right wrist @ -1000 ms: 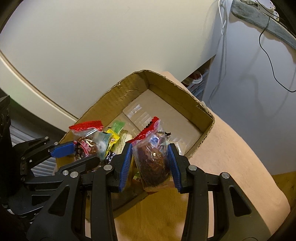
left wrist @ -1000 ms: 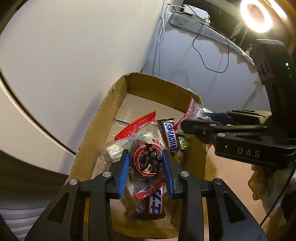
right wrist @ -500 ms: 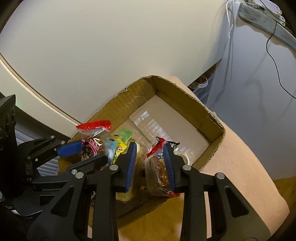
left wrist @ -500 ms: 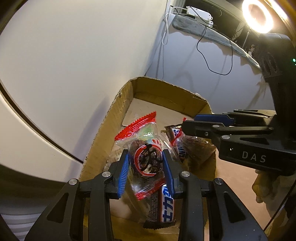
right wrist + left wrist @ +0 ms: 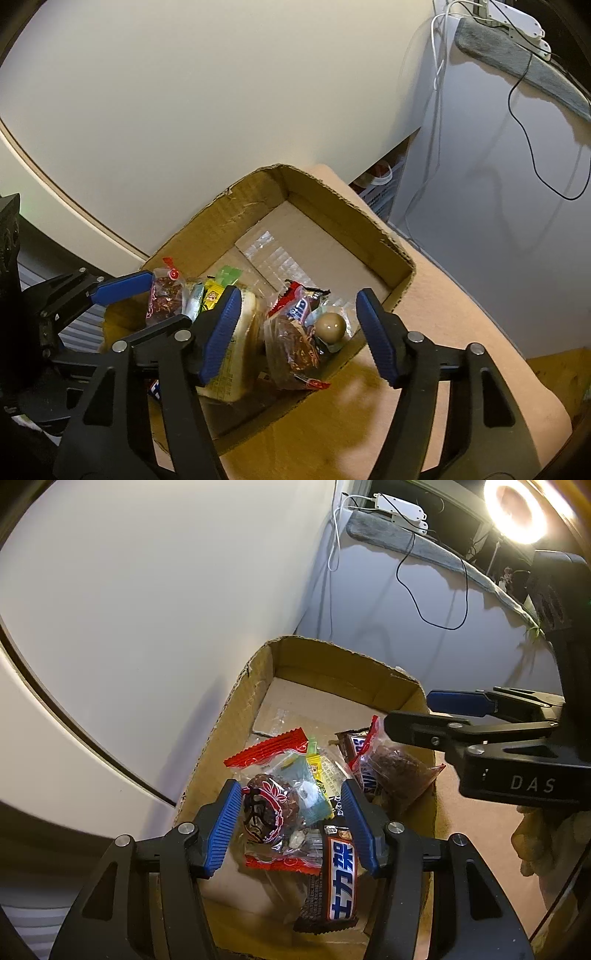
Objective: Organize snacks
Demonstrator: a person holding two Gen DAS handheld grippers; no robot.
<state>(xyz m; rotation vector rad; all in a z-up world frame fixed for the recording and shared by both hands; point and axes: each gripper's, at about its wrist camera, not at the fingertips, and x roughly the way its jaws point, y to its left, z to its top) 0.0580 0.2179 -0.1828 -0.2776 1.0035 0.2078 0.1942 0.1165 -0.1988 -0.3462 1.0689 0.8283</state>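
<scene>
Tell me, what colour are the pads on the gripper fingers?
Blue, ribbed pads; clearest in the left wrist view.

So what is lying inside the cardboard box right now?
The cardboard box holds two red-edged snack bags, chocolate bars, a yellow-green packet, a pale wrapped cake and a brown ball. Whatever lies beneath this pile is covered.

R gripper (image 5: pixel 299 334) spread wide over cardboard box (image 5: pixel 373 236); brown cake pkt (image 5: pixel 291 349) lying inside, btwn pads, untouched.
</scene>
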